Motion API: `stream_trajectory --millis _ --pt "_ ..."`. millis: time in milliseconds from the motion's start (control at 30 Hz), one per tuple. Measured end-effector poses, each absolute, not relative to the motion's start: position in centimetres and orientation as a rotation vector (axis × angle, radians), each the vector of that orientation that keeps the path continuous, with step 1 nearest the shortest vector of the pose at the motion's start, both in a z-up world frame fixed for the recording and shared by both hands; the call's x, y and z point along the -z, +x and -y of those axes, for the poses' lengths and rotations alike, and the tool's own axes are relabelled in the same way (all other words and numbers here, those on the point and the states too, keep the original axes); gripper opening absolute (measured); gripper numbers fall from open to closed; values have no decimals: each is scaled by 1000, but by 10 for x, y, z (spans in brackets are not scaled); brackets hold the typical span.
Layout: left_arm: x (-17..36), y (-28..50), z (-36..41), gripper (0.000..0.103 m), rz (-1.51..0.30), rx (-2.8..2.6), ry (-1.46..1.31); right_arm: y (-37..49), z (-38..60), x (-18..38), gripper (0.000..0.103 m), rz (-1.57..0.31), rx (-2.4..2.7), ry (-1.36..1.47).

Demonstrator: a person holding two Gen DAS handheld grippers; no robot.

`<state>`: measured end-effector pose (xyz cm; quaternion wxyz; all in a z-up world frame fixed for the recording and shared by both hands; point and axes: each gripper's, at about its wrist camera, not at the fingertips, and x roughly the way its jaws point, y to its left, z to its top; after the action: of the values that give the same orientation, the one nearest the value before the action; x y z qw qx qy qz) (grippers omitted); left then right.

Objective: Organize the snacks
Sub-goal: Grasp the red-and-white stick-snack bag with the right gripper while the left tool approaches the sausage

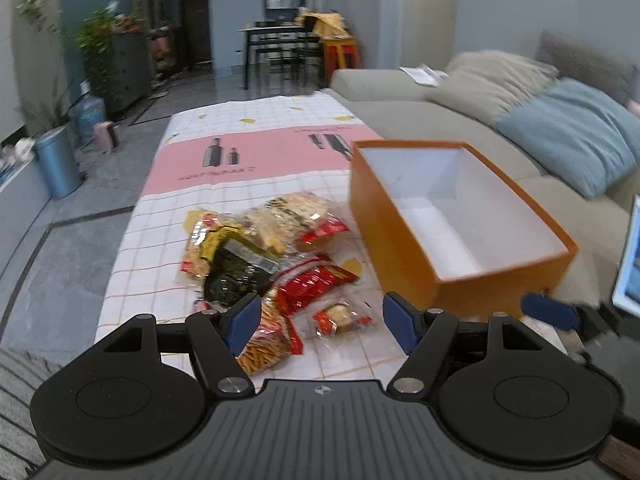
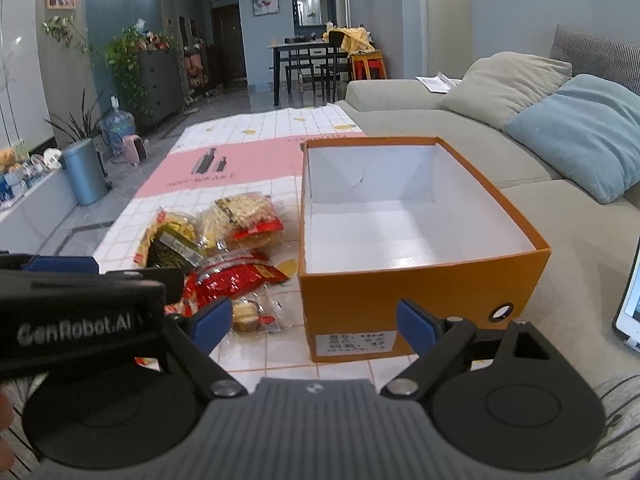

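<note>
A heap of snack packets [image 1: 272, 256] [image 2: 216, 256] lies on the checked tablecloth: a red bag [image 1: 316, 284] [image 2: 236, 280], a dark green pack [image 1: 236, 268] [image 2: 172, 250], yellow crisps and a small clear-wrapped cake [image 1: 340, 316] [image 2: 250, 314]. To their right stands an empty orange box [image 1: 400, 248] [image 2: 400, 292] with a white inside. My left gripper [image 1: 322, 322] hovers open over the near packets, nothing between its blue pads. My right gripper [image 2: 316, 322] is open too, in front of the box's near wall. The left gripper's black body [image 2: 80, 312] crosses the right wrist view at left.
The table [image 1: 224, 152] has a pink and white cloth with bare room behind the snacks. A grey sofa [image 1: 460, 120] with cushions runs along the right. A laptop edge [image 1: 630, 264] shows at far right. A blue bin [image 1: 56, 164] stands on the floor left.
</note>
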<state>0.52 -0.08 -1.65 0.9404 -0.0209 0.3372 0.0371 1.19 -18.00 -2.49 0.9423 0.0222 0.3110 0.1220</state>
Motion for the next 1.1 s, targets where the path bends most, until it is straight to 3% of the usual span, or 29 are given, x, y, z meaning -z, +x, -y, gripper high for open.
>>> stream_trajectory --millis 233,400,600,1100 --pt "9 17 -43 82 -668 -175 -138 9 179 25 88 -619 -296 74" --pt "6 23 -88 82 -668 -274 -214 2 176 25 94 -537 -320 147" --pt "5 27 -134 82 -669 -363 -277 -8 149 23 97 -450 -476 3" --pt "19 15 -200 82 -716 -460 -394 54 49 58 96 -707 -515 -10"
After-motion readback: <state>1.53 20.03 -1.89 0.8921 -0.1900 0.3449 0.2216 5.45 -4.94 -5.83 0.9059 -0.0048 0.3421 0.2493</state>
